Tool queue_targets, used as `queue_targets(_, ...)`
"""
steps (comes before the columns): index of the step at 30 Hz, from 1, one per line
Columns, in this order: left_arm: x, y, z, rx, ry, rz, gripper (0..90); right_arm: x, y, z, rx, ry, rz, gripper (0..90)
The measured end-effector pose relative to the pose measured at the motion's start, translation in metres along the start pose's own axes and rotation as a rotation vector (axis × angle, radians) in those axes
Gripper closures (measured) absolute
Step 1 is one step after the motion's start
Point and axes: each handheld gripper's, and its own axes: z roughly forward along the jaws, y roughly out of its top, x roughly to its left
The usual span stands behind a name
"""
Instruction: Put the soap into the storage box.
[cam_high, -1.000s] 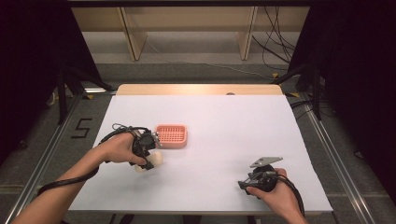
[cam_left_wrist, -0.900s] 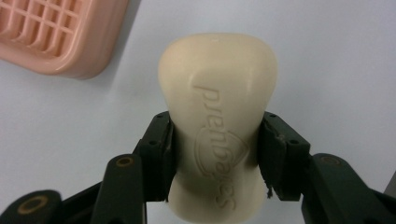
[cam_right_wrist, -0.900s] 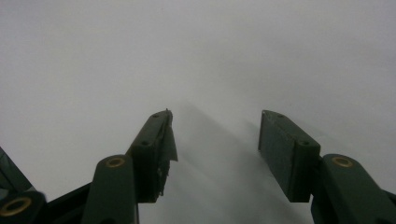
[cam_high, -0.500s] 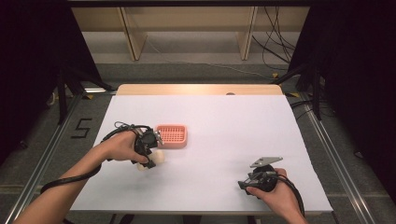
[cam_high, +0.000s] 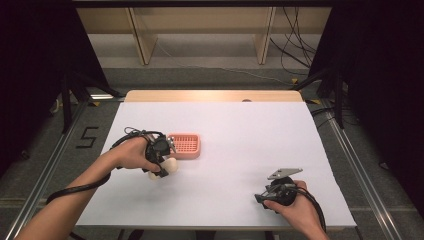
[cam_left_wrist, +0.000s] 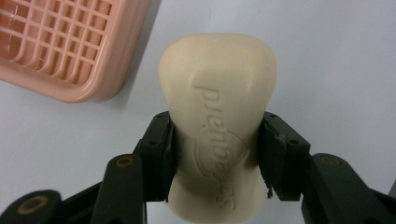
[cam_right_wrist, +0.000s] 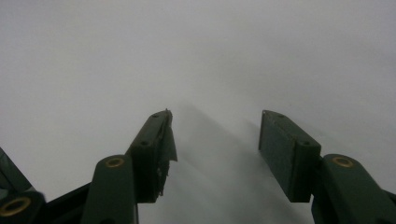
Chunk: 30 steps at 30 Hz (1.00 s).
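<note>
**Soap in the left jaws, dish waiting empty**

From the high view, little has shifted over the last second: the left gripper (cam_high: 161, 161) sits in the same place beside the shallow pink plastic soap dish with a gridded floor (cam_high: 184, 145), with the cream-coloured oval bar of soap (cam_high: 169, 166) at its tip, near the dish's left corner. My guess is the soap is headed for that dish, and the carry has barely started. The right gripper (cam_high: 274, 192) rests at the near right of the white table (cam_high: 240, 130), well apart from both.

The left gripper view shows both jaws pressed against the waist of the soap (cam_left_wrist: 218, 121). The dish (cam_left_wrist: 70, 44) lies up and to the left, nothing on its grid.

The right gripper view shows jaws standing wide, gripping nothing, bare tabletop between them.
</note>
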Motion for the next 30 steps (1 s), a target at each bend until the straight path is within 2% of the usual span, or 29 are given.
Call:
queue_targets(5, 0.001, 0.003, -0.001, 0.004, 0.003, 0.01, 49.9, 0.0, 0.0, 0.001, -0.023, -0.001, 0.003, 45.0)
queue_targets(6, 0.001, 0.004, -0.001, 0.007, 0.003, 0.011, 49.8, -0.001, 0.0, 0.001, -0.03, -0.001, -0.013, 45.0)
queue_targets(8, 0.001, 0.004, 0.0, 0.006, 0.003, 0.011, 49.9, -0.002, 0.0, 0.0, -0.014, 0.0, -0.017, 45.0)
queue_targets(10, 0.002, 0.005, -0.001, 0.009, 0.002, 0.016, 49.8, -0.001, 0.0, 0.0, -0.021, 0.0, -0.012, 45.0)
queue_targets(11, 0.002, 0.006, -0.001, 0.007, 0.0, 0.015, 49.9, -0.002, 0.0, 0.001, -0.025, -0.004, -0.028, 45.0)
queue_targets(13, 0.002, 0.007, -0.001, 0.005, 0.0, 0.016, 49.8, -0.002, 0.0, 0.0, -0.029, -0.006, -0.029, 44.9)
queue_targets(14, 0.003, 0.008, -0.002, 0.003, 0.004, 0.019, 49.9, -0.002, 0.0, 0.0, -0.024, -0.001, -0.015, 44.9)
queue_targets(29, 0.004, 0.013, -0.005, -0.006, 0.005, 0.03, 49.8, -0.001, 0.0, 0.0, -0.032, 0.0, -0.012, 44.8)
queue_targets(30, 0.004, 0.013, -0.006, -0.006, 0.007, 0.031, 49.9, -0.002, 0.0, 0.001, -0.037, -0.005, -0.028, 44.8)
